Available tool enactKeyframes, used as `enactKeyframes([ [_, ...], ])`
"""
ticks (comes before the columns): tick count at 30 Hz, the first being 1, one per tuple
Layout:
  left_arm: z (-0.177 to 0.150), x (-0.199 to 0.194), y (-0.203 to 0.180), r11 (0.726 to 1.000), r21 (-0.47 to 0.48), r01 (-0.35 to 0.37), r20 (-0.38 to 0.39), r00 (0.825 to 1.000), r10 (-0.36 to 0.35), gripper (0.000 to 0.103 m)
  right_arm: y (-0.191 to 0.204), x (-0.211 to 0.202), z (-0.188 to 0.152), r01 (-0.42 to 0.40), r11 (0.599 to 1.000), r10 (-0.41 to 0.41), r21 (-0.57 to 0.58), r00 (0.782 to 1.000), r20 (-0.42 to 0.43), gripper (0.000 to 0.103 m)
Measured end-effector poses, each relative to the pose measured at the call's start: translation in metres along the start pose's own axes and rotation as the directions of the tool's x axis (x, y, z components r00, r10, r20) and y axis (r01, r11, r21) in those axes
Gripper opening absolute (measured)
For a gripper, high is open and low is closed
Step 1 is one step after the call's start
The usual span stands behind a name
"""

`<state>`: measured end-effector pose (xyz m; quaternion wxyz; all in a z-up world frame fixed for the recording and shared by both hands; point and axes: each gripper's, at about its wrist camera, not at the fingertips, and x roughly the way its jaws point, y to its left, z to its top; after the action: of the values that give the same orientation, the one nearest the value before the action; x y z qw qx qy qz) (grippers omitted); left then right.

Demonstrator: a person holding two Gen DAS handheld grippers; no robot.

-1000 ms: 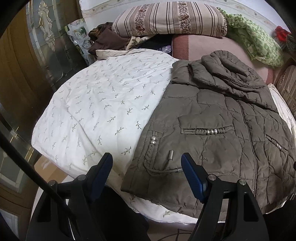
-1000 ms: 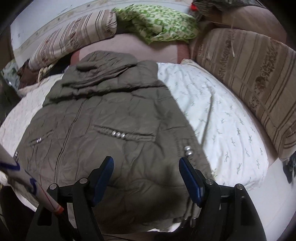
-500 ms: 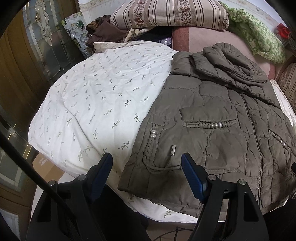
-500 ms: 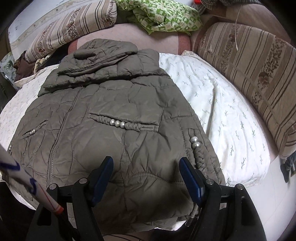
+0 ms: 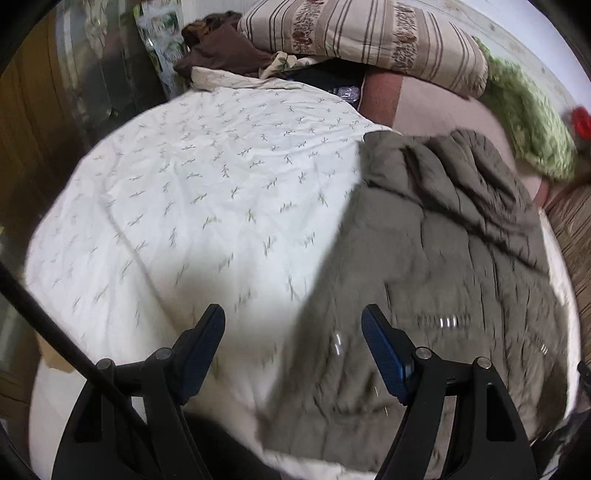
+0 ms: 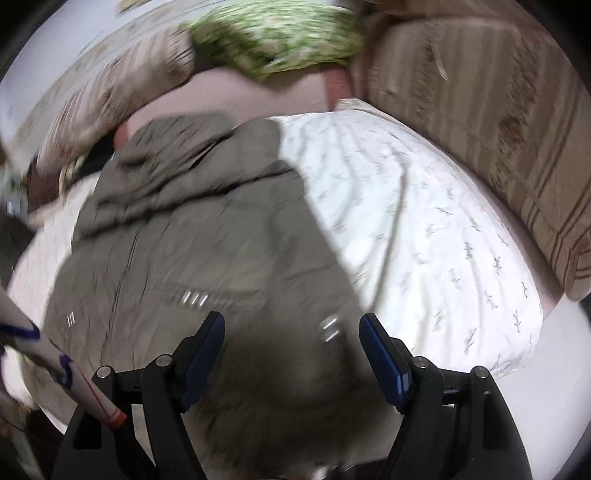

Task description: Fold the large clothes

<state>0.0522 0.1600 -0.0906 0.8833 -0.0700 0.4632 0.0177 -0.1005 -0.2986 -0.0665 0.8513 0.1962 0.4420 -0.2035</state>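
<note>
Both views have swung sideways, blurring; our right gripper (image 6: 291, 354) just widened.
Our left gripper (image 5: 293, 350) gapes empty over the jacket (image 5: 443, 288) edge; bare quilt (image 5: 184, 206) fills frame left.

Olive-brown quilted jacket (image 5: 443, 266) on white sheet (image 5: 192, 206).
Sheet sprigged with small green leaves; beyond jacket, beige pillow (image 5: 362, 40) striped brown, green-and-white blanket (image 6: 273, 37).

Motion blur smears both views. The jacket (image 5: 436, 280) hem runs behind the gripper arms and past the lower edge; its snaps (image 6: 194, 298) show as streaks. The green blanket (image 6: 280, 33) pattern is illegible.
</note>
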Motion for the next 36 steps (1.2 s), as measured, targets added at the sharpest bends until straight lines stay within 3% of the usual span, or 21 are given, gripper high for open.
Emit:
enactKeyframes([
  [3, 0.016, 0.033, 0.007, 0.996, 0.003, 0.088, -0.085, 0.992, -0.088, 0.075, -0.038, 0.018, 0.019, -0.047, 0.995, 0.052, 0.085, 0.997, -0.053, 0.081],
  [5, 0.019, 0.055, 0.006, 0.989, 0.001, 0.148, -0.149, 0.978, -0.146, 0.075, -0.059, 0.034, 0.026, -0.063, 0.99, 0.073, 0.124, 0.995, -0.074, 0.081],
  [8, 0.018, 0.088, -0.001, 0.969, -0.02, 0.245, -0.23, 0.942, -0.243, 0.075, -0.083, 0.055, 0.029, -0.096, 0.975, 0.118, 0.202, 0.988, -0.098, 0.081],
  [11, 0.008, 0.109, -0.008, 0.95, -0.052, 0.308, -0.282, 0.908, -0.31, 0.075, -0.104, 0.075, 0.028, -0.182, 0.93, 0.229, 0.319, 0.966, -0.116, 0.081],
  [14, 0.001, 0.11, -0.01, 0.946, -0.062, 0.317, -0.26, 0.91, -0.322, 0.075, -0.115, 0.089, 0.025, -0.235, 0.887, 0.301, 0.397, 0.947, -0.113, 0.083],
  [17, -0.008, 0.101, -0.011, 0.921, -0.08, 0.381, -0.279, 0.879, -0.388, 0.075, -0.118, 0.079, 0.023, -0.281, 0.855, 0.342, 0.436, 0.937, -0.068, 0.083],
  [18, -0.011, 0.097, -0.011, 0.92, -0.069, 0.385, -0.28, 0.878, -0.388, 0.075, -0.118, 0.071, 0.024, -0.308, 0.845, 0.359, 0.437, 0.933, -0.037, 0.083],
  [20, -0.014, 0.095, -0.013, 0.925, -0.043, 0.378, -0.28, 0.884, -0.374, 0.075, -0.114, 0.055, 0.028, -0.328, 0.853, 0.355, 0.406, 0.935, 0.01, 0.083],
  [23, -0.009, 0.101, -0.015, 0.931, -0.035, 0.364, -0.3, 0.885, -0.357, 0.075, -0.102, 0.057, 0.041, -0.355, 0.858, 0.381, 0.371, 0.924, 0.004, 0.083],
  [26, -0.007, 0.11, -0.02, 0.922, -0.042, 0.384, -0.321, 0.869, -0.376, 0.075, -0.091, 0.088, 0.048, -0.426, 0.821, 0.484, 0.379, 0.873, -0.068, 0.083],
  [27, -0.005, 0.111, -0.019, 0.922, -0.053, 0.385, -0.322, 0.867, -0.38, 0.075, -0.087, 0.108, 0.045, -0.417, 0.811, 0.502, 0.409, 0.856, -0.123, 0.083],
  [28, -0.006, 0.109, -0.015, 0.914, -0.076, 0.399, -0.317, 0.859, -0.401, 0.075, -0.088, 0.119, 0.042, -0.398, 0.81, 0.499, 0.431, 0.853, -0.152, 0.081],
  [31, -0.012, 0.102, -0.006, 0.866, -0.149, 0.478, -0.325, 0.803, -0.499, 0.075, -0.082, 0.119, 0.03, -0.454, 0.762, 0.565, 0.461, 0.815, -0.132, 0.081],
  [32, -0.016, 0.098, -0.003, 0.851, -0.167, 0.498, -0.322, 0.788, -0.524, 0.075, -0.078, 0.114, 0.025, -0.498, 0.733, 0.613, 0.463, 0.779, -0.132, 0.081],
  [33, -0.021, 0.094, 0.0, 0.84, -0.18, 0.512, -0.317, 0.778, -0.542, 0.075, -0.073, 0.105, 0.019, -0.521, 0.732, 0.629, 0.44, 0.764, -0.142, 0.081],
  [36, -0.036, 0.085, 0.011, 0.806, -0.237, 0.542, -0.293, 0.751, -0.591, 0.075, -0.067, 0.088, -0.001, -0.541, 0.742, 0.64, 0.396, 0.748, -0.178, 0.081],
])
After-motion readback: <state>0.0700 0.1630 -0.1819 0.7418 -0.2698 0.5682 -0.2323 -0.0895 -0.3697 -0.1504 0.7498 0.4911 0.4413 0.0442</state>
